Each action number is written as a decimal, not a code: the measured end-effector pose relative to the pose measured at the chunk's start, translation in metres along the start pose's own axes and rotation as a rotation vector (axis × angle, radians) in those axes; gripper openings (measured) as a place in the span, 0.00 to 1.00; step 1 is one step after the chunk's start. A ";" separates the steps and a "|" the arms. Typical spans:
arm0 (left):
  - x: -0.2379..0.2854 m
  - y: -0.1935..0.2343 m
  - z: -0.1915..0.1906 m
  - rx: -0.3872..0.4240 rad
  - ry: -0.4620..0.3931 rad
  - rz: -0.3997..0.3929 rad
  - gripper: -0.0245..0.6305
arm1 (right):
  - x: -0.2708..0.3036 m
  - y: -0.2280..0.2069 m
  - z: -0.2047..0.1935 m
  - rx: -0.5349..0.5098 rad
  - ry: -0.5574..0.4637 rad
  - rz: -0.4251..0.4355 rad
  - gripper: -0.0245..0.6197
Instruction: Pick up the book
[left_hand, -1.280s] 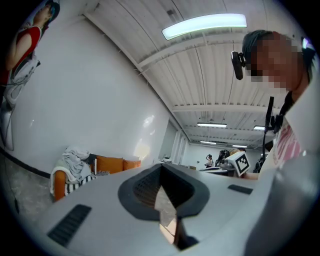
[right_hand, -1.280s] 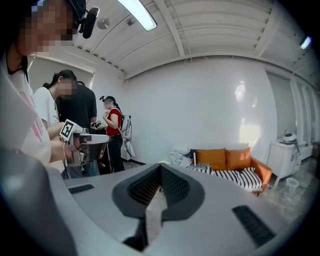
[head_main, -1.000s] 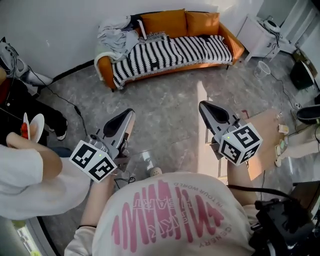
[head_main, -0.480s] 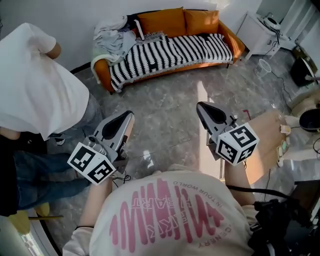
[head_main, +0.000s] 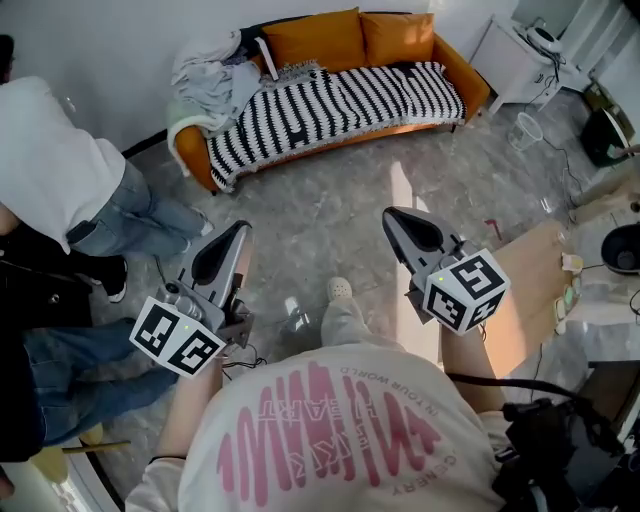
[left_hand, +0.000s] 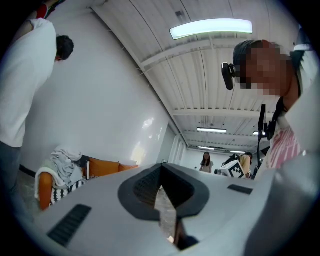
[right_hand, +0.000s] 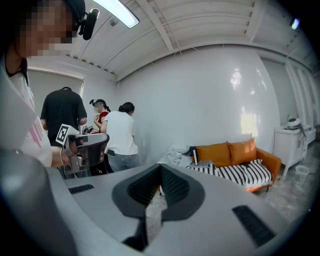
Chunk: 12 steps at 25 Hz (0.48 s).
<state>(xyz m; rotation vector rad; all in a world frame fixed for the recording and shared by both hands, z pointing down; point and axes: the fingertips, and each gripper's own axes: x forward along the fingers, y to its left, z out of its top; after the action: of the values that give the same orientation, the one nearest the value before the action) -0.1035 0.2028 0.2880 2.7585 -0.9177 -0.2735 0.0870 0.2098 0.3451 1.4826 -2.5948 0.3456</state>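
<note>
**Inspector:** When the position was checked, where was the book (head_main: 268, 58)?

**Technician:** It was on the sofa (head_main: 474, 95), in the upper part of the head view and left of centre. It sat between the pile of clothes (head_main: 205, 78) and the left orange cushion (head_main: 310, 40). The item was small in frame and appeared to be a thin volume with a pale edge.

**Inspector:** Orientation?

**Technician:** It stood on edge, with its long axis roughly upright and leaning toward the backrest.

**Inspector:** State of the tools?

**Technician:** The left gripper (head_main: 238, 228) had its fingers together at the tips, with nothing between them. The right gripper (head_main: 390, 214) was likewise fully closed and empty. Both were held over the floor (head_main: 330, 200), pointed toward the sofa and well apart from the book.

**Inspector:** Which one was better placed?

**Technician:** The book lay up-frame and slightly right of the left gripper's line, and well to the left of the right gripper's line. The left gripper was judged nearer. The approach would call for crossing the floor, opening the fingers, and closing them across the book's thin dimension, not along its upright length.
</note>
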 end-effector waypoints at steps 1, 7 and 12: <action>0.006 0.006 0.001 -0.002 -0.004 0.007 0.05 | 0.006 -0.008 0.001 0.001 0.004 0.002 0.05; 0.054 0.040 0.001 0.024 0.020 0.055 0.05 | 0.049 -0.059 0.014 -0.013 0.034 0.027 0.05; 0.091 0.071 0.003 0.004 0.017 0.089 0.05 | 0.089 -0.096 0.028 -0.035 0.051 0.051 0.05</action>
<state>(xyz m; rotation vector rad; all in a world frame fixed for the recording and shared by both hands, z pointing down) -0.0728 0.0913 0.2944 2.7103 -1.0349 -0.2320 0.1244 0.0813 0.3505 1.3799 -2.5893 0.3374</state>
